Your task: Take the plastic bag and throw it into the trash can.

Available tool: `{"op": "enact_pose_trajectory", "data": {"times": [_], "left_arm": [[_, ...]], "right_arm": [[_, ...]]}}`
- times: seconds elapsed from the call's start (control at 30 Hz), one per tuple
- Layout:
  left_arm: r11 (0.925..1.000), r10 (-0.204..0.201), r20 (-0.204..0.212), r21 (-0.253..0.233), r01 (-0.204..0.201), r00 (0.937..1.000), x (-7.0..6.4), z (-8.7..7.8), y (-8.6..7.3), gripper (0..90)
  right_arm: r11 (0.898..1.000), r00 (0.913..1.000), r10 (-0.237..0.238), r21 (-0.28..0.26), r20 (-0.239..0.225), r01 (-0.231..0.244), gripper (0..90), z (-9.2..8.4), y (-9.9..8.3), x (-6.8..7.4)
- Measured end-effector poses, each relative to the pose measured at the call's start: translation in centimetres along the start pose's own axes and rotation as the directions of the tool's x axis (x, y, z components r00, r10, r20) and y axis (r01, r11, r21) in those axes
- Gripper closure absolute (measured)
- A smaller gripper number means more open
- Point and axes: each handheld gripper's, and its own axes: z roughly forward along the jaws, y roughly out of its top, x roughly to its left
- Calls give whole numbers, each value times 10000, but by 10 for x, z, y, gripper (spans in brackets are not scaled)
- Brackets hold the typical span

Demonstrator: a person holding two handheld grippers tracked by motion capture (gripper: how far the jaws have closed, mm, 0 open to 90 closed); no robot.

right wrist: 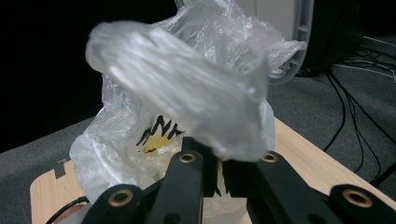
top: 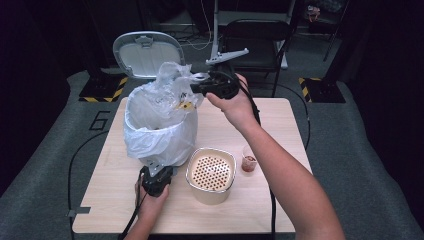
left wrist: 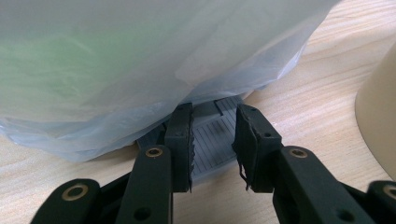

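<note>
- Right gripper [top: 204, 86] [right wrist: 219, 161] held up over the far side of the bin; jaws pinched together on a fold of the thin plastic bag [top: 165, 107] [right wrist: 187, 88], lifting its rim.
- Left gripper [top: 156, 176] [left wrist: 212, 140] low at the bin's near foot; jaws clamped on the grey ribbed pedal [left wrist: 212, 135] that sticks out under the bag.
- Bag lines the white bin [top: 160, 140], draped over its sides; a yellow-and-black print shows through.
- Bin lid [top: 147, 52] stands open at the back.
- Cream container with perforated top [top: 211, 175] and small cup [top: 249, 161] just right of the bin on the wooden table [top: 280, 200].
</note>
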Motion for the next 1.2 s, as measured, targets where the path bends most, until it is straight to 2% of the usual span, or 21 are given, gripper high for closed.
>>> {"op": "enact_pose_trajectory", "data": {"times": [0.17, 0.47, 0.63, 0.73, 0.8, 1.03, 1.07, 1.13, 1.17, 1.2], "left_arm": [[9998, 161, -60, 69, -161, 9999, 1, -1, 0, 675], [10000, 7, 40, 34, -7, 10000, 0, 0, 0, 675], [10000, -70, 50, 20, 70, 10000, 0, 0, 0, 675], [9999, 118, -52, 48, -118, 9999, 1, 0, 0, 675], [10000, 65, 13, 51, -65, 10000, 1, 0, 0, 674], [10000, 94, -37, 6, -94, 9999, 1, 0, 0, 674], [10000, 54, -6, 15, -54, 10000, 1, 0, 0, 675], [10000, 62, -15, 12, -62, 10000, 1, 0, 0, 675], [10000, 62, -15, 12, -62, 10000, 1, 0, 0, 675], [10000, 46, -11, 6, -46, 10000, 1, 0, 0, 675]], "right_arm": [[10000, 10000, -56, -17, -26, 56, 864, 10, 4, 5], [10000, 9998, -18, -66, -218, 17, 862, 28, 8, 10], [9997, 9994, -228, -2, -267, 228, 860, 38, 9, 14], [9999, 9995, -169, 28, -255, 170, 857, 45, 10, 17], [9994, 9993, -329, 40, -200, 330, 854, 49, 10, 17], [9997, 9997, -212, 153, -91, 213, 837, 63, 8, 20], [9993, 9994, -338, 168, -105, 339, 821, 65, 8, 20], [9988, 9999, -106, 474, -121, 111, 596, 75, 6, 24], [9988, 9999, -106, 474, -121, 111, 596, 75, 6, 24], [9955, 9999, 68, 943, 114, -78, 487, 82, 5, 26]]}}
